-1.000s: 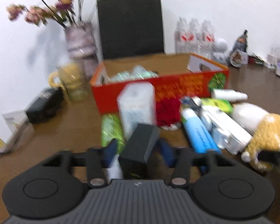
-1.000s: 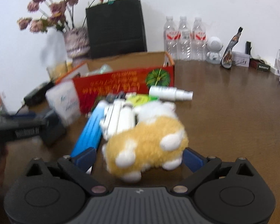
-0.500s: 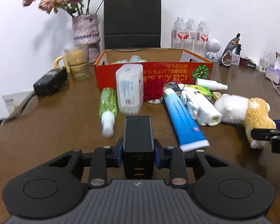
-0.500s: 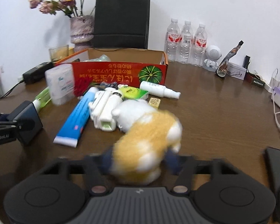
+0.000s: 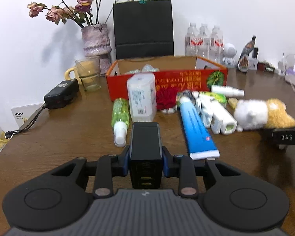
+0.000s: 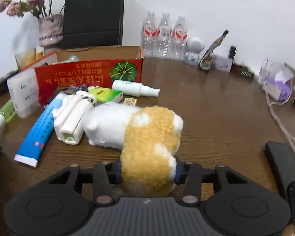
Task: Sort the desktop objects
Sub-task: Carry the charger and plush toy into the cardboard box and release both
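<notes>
My left gripper (image 5: 146, 167) is shut on a black charger block (image 5: 145, 147), held over the wooden table in front of the clutter. My right gripper (image 6: 148, 172) is shut on a white and tan plush toy (image 6: 147, 135), also seen in the left wrist view (image 5: 261, 114). An open red cardboard box (image 5: 167, 78) stands behind a pile: a blue tube (image 5: 194, 127), a green spray bottle (image 5: 120, 116), a white tissue pack (image 5: 141, 96), white boxes (image 5: 216, 114) and a white spray bottle (image 6: 135, 87).
A black paper bag (image 5: 143, 27), a flower vase (image 5: 96, 39), a yellow mug (image 5: 88, 72) and water bottles (image 5: 204, 39) stand along the back wall. A black adapter (image 5: 61, 94) with cable lies left. A black object (image 6: 281, 163) and white cable lie right.
My left gripper closed on the black charger block and drew back from the pile. My right gripper closed on the plush toy and pulled it nearer.
</notes>
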The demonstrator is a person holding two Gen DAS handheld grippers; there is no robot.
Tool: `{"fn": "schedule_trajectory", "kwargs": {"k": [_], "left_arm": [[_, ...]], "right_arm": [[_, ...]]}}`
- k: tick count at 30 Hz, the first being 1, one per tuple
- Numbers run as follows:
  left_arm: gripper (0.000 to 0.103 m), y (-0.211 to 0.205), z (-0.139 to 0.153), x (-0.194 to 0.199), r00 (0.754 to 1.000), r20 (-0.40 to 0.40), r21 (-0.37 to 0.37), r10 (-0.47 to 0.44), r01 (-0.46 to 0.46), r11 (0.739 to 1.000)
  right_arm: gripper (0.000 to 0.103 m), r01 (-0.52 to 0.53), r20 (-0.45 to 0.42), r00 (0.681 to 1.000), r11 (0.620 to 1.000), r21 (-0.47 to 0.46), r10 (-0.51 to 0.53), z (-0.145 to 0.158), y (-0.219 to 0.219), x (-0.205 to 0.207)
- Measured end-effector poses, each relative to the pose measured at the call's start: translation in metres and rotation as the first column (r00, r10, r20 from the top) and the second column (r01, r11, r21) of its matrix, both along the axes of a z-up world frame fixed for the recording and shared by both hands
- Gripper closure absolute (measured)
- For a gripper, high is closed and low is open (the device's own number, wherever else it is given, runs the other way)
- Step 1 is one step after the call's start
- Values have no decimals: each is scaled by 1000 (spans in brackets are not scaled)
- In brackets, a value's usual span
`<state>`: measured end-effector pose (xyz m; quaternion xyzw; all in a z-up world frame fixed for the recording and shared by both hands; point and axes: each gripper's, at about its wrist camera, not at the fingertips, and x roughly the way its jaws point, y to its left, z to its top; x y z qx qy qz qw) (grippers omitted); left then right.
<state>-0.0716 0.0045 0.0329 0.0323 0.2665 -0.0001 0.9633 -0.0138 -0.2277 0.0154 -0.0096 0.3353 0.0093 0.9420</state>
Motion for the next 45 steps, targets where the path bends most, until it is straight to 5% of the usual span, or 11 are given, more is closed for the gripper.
{"fn": "schedule_trajectory", "kwargs": {"k": [6, 9, 12, 17, 24, 29, 33, 36, 43, 45], "left_arm": [[72, 18, 63, 44, 990, 77, -88, -116, 123, 989], [72, 18, 98, 106, 988, 92, -98, -126, 135, 986], [72, 14, 114, 190, 995, 21, -84, -99, 101, 991], [71, 17, 97, 317, 985, -174, -67, -23, 11, 998], [71, 32, 43, 399, 965, -256, 2, 53, -54, 999], [71, 27, 17, 419, 954, -299, 54, 33, -18, 998], [65, 27, 18, 417, 962, -271, 55, 46, -33, 998], [58, 32, 37, 402, 969, -246, 31, 35, -28, 999], [24, 38, 86, 345, 984, -180, 21, 14, -11, 1000], [4, 36, 96, 320, 988, -154, 26, 10, -6, 1000]], "right_arm": [[60, -45, 148, 988, 998, 39, 38, 60, -10, 6], [59, -51, 231, 972, 997, 57, 37, 96, -7, 45], [59, -85, 215, 974, 995, 56, 71, 111, 7, 110], [59, -140, 113, 985, 988, 59, 133, 110, 35, 224], [57, -124, -71, 990, 992, 2, 124, 42, 71, 316], [50, -114, -127, 985, 993, 21, 116, 35, 74, 332], [16, -98, -132, 986, 995, 25, 101, 45, 72, 334], [15, -90, -134, 987, 995, 31, 93, 53, 69, 334], [6, -96, -121, 987, 992, 84, 106, 81, 52, 291], [4, -108, -103, 988, 991, 73, 116, 87, 53, 271]]}}
